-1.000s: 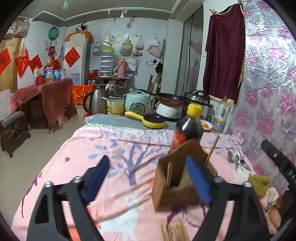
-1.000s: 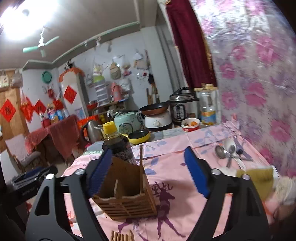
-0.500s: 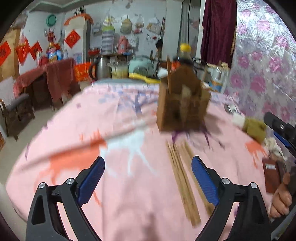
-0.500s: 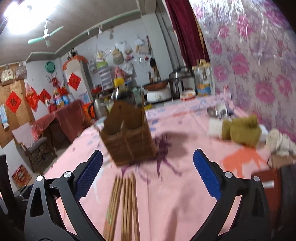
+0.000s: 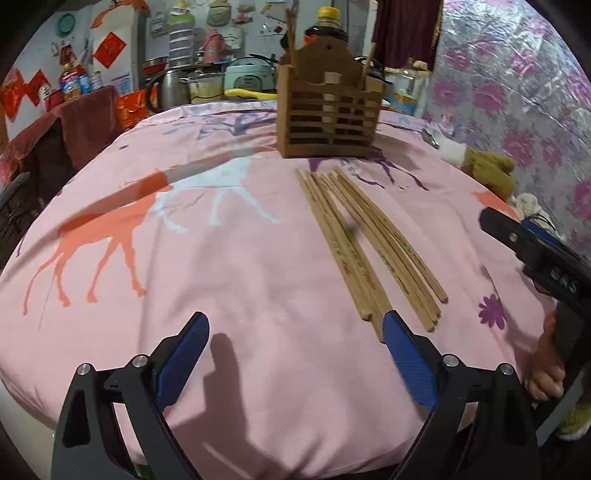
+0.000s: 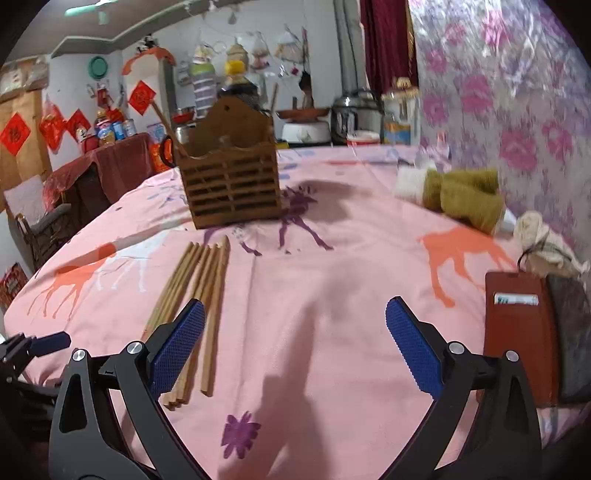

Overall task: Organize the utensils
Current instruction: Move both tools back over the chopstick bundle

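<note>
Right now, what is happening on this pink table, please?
A person holds a two-finger gripper in each hand to organize utensils. Both the left gripper and the right gripper are open and hold nothing, low over the pink tablecloth. A bundle of wooden chopsticks lies loose on the cloth in front of a slatted wooden utensil holder. A few sticks already stand in the holder. The loose chopsticks are not yet picked up.

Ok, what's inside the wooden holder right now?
A few chopsticks stand up out of the wooden holder, at its left and right ends. The slatted front hides the compartment floors, so the exact count is unclear.
</note>
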A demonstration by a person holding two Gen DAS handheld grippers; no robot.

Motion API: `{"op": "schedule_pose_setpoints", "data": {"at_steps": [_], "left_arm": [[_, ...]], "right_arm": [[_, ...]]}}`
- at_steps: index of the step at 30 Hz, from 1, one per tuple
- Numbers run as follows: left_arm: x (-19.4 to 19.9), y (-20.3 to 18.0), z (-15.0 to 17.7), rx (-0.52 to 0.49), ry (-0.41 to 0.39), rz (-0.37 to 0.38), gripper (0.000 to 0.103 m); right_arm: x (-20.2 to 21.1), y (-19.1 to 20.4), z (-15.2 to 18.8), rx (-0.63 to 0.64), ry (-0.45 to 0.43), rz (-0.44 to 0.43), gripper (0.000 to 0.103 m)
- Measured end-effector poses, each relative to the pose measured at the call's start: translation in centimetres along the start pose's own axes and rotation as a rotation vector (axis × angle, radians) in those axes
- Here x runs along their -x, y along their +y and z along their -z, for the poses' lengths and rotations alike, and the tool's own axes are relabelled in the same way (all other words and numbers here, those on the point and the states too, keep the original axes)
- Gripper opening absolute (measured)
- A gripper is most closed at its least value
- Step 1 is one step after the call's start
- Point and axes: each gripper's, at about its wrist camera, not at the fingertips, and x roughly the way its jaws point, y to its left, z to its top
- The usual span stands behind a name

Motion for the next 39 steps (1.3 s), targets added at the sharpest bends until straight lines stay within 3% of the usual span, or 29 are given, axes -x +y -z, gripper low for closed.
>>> {"op": "schedule_pose_setpoints", "data": {"at_steps": [9, 18, 24, 31, 35, 39], "left_arm": [[-1.0, -0.9, 0.6, -0.045, 0.041, 0.02, 0.093], [-2.1, -1.2, 0.3, -0.097, 0.029, -0.05, 0.098], [-3.5, 0.0, -1.7, -0.024, 0.041, -0.088, 0.098], [-3.0, 0.1, -0.9, -0.034, 0.027, -0.09, 0.098], [-3.2, 1.2, -1.2, -0.001, 0.02, -0.154, 0.097], [-3.0, 3.1, -1.4, 0.065, 0.022, -0.161, 0.089]], "right_arm": [[-0.9, -1.2, 0.2, -0.069, 0.046, -0.008, 0.095], [-1.2, -1.2, 0.2, -0.077, 0.059, -0.01, 0.095], [-1.2, -1.3, 0.2, -0.079, 0.059, -0.009, 0.095], [-1.3, -1.4, 0.2, -0.084, 0.062, -0.01, 0.095], [-1.3, -1.4, 0.2, -0.083, 0.061, -0.01, 0.095], [-1.3, -1.4, 0.2, -0.082, 0.061, -0.01, 0.095]]}}
